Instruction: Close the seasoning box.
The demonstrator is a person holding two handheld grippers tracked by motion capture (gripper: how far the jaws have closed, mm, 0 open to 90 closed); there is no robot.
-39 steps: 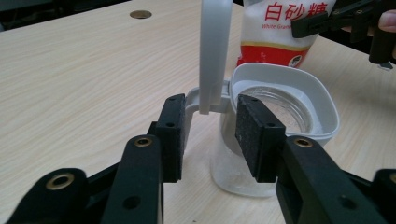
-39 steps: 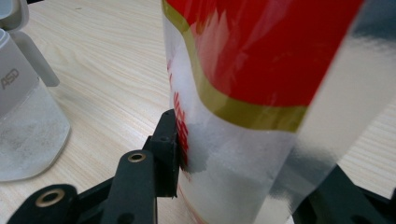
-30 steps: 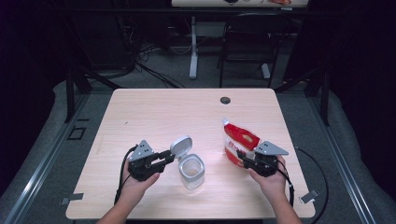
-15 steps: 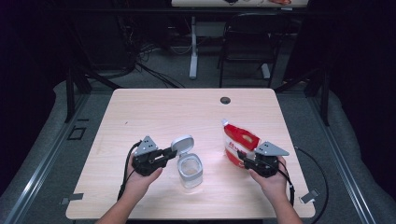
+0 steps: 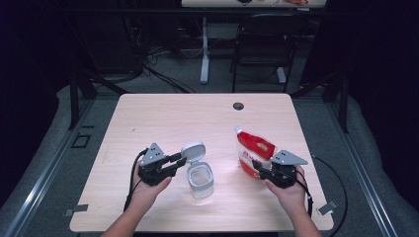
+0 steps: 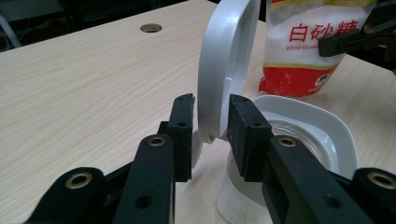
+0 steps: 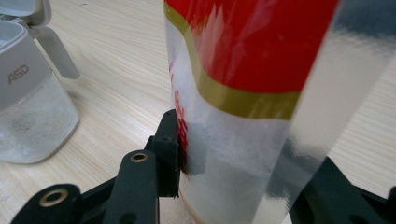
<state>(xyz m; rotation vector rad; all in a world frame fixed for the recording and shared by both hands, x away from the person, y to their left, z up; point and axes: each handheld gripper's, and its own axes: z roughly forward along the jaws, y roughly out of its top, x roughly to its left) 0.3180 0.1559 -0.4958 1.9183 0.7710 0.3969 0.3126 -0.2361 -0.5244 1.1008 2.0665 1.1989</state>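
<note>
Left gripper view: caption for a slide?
Left gripper jaws straddle the container's raised lid, sugar bag behind.

left gripper (image 5: 179,159) jaws just opening, right gripper (image 5: 257,167) clamped

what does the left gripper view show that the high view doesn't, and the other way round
Left gripper view alone: the Chinese and "White" lettering on the sugar bag, and the left gripper with its jaws just opened, the raised lid between its pads with a gap on one side.

High view alone: the person's hands, the right hand behind its right gripper at the bag, the chair and the floor cables.

Both: the open jar, the lid, the bag, the table and its round hole.
</note>
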